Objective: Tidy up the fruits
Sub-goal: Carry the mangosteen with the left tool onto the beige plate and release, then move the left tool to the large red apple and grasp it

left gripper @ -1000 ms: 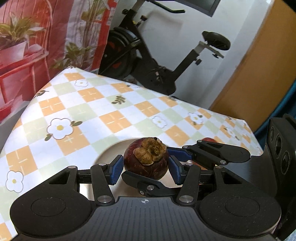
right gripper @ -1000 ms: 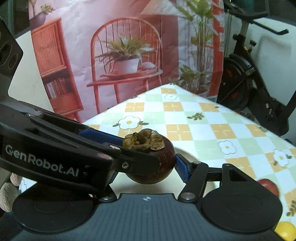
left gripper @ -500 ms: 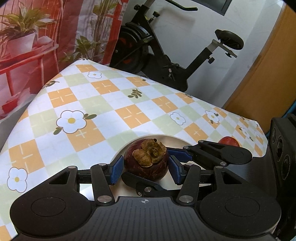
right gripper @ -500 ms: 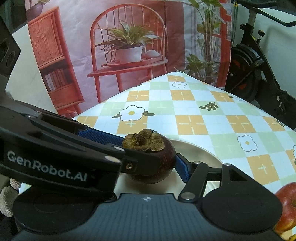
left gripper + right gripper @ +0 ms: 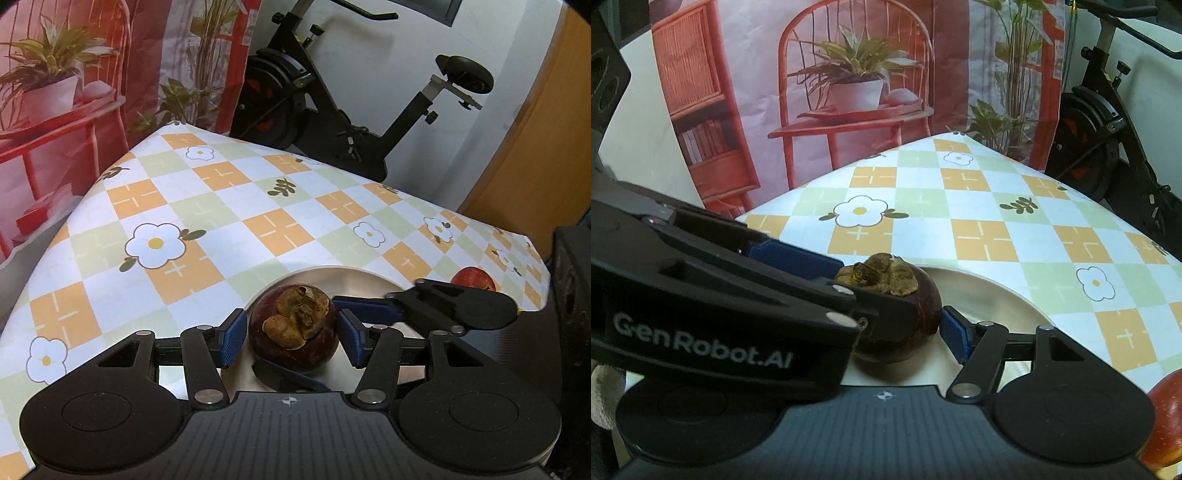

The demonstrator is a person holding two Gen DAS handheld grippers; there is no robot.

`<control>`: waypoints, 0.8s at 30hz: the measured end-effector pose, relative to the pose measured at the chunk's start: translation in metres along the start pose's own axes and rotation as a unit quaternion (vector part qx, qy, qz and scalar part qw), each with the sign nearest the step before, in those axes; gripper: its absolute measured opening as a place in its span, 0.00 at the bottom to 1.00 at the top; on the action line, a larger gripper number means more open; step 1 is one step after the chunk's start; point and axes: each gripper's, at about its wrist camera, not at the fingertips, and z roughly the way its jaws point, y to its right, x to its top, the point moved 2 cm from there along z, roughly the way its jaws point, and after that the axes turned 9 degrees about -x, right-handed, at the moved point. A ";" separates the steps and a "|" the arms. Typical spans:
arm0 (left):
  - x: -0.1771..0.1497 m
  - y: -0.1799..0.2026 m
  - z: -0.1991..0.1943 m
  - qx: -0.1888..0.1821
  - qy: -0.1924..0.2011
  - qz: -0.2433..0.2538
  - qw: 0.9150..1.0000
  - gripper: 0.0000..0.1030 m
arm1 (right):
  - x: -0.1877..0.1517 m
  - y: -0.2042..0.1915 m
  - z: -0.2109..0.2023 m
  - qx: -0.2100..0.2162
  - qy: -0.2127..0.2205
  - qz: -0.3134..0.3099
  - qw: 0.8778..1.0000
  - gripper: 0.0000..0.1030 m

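The mangosteen (image 5: 293, 332) sits on the steel plate (image 5: 354, 278), which lies on the checked, flower-printed cloth of the counter (image 5: 229, 221). Both grippers surround the fruit.

**Gripper state.** The left gripper (image 5: 291, 336) is opening; its blue pads (image 5: 231, 341) flank the fruit, and a narrow gap appears on each side. The right gripper (image 5: 897, 328) is also opening, with the mangosteen between its jaws. Its near finger is hidden behind the left gripper's body, so contact on that side cannot be confirmed; the visible pad (image 5: 955, 338) stands just clear of the rind.

**Hazards.**
- Roll-off: the fruit is round and the plate is smooth. A pad dragging on the rind during withdrawal could push it toward the rim.
- Collision: the two grippers cross at the same fruit. Uncoordinated retreat could knock finger linkages together.
- Adjacent fruit: a red apple (image 5: 1163, 417) lies near the right gripper and could be nudged.

**Object appearance.** Dark maroon, glossy rind; dry, brown, curled calyx on top; upright.
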 end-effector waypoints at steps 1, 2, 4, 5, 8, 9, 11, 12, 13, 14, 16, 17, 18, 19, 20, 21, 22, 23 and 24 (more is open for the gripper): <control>0.000 0.001 0.000 0.003 -0.001 0.002 1.000 0.56 | 0.000 0.001 -0.001 -0.003 -0.002 0.001 1.000 0.73; -0.001 0.003 0.000 0.007 -0.001 0.008 1.000 0.56 | -0.001 0.002 -0.003 -0.002 -0.003 0.004 1.000 0.73; -0.002 0.006 0.000 0.017 0.001 0.018 1.000 0.56 | -0.002 0.004 -0.010 -0.002 -0.001 0.011 1.000 0.73; -0.002 0.007 0.000 0.021 0.001 0.020 1.000 0.56 | -0.003 0.005 -0.015 -0.004 0.002 0.014 1.000 0.73; -0.001 0.009 0.000 0.030 0.002 0.022 0.999 0.56 | -0.007 0.010 -0.032 -0.007 0.007 0.021 1.000 0.73; -0.001 0.010 0.000 0.034 0.003 0.024 0.999 0.56 | -0.009 0.013 -0.037 -0.009 0.009 0.021 1.000 0.74; -0.001 0.011 0.000 0.043 0.007 0.027 0.999 0.56 | -0.015 0.019 -0.051 -0.016 0.016 0.022 0.999 0.74; -0.001 0.011 0.000 0.046 0.008 0.028 0.999 0.56 | -0.019 0.024 -0.058 -0.020 0.022 0.025 0.999 0.74; -0.002 0.012 -0.001 0.050 0.011 0.027 0.998 0.56 | -0.023 0.029 -0.067 -0.024 0.027 0.031 0.999 0.74; -0.003 0.012 -0.001 0.053 0.013 0.026 0.998 0.56 | -0.028 0.037 -0.075 -0.028 0.034 0.040 0.998 0.74; -0.004 0.013 -0.002 0.059 0.016 0.020 0.998 0.56 | -0.037 0.051 -0.094 -0.038 0.050 0.060 0.996 0.74; -0.004 0.014 -0.002 0.062 0.014 0.017 0.998 0.56 | -0.040 0.057 -0.103 -0.043 0.059 0.066 0.995 0.74; -0.004 0.015 -0.003 0.065 0.013 0.014 0.998 0.56 | -0.046 0.065 -0.113 -0.052 0.068 0.070 0.994 0.74; -0.004 0.017 -0.004 0.065 0.014 0.014 0.998 0.56 | -0.051 0.071 -0.123 -0.063 0.076 0.072 0.992 0.74; -0.005 0.019 -0.006 0.065 0.016 0.016 0.998 0.56 | -0.057 0.078 -0.133 -0.074 0.084 0.075 0.991 0.74; -0.005 0.022 -0.007 0.066 0.018 0.018 0.998 0.56 | -0.063 0.085 -0.142 -0.084 0.090 0.078 0.989 0.74; -0.005 0.026 -0.008 0.067 0.021 0.021 0.997 0.56 | -0.070 0.092 -0.150 -0.095 0.095 0.081 0.988 0.74; -0.004 0.029 -0.010 0.070 0.023 0.023 0.997 0.57 | -0.076 0.099 -0.159 -0.104 0.099 0.086 0.986 0.74; -0.004 0.033 -0.011 0.073 0.026 0.025 0.997 0.57 | -0.083 0.106 -0.167 -0.114 0.104 0.091 0.984 0.74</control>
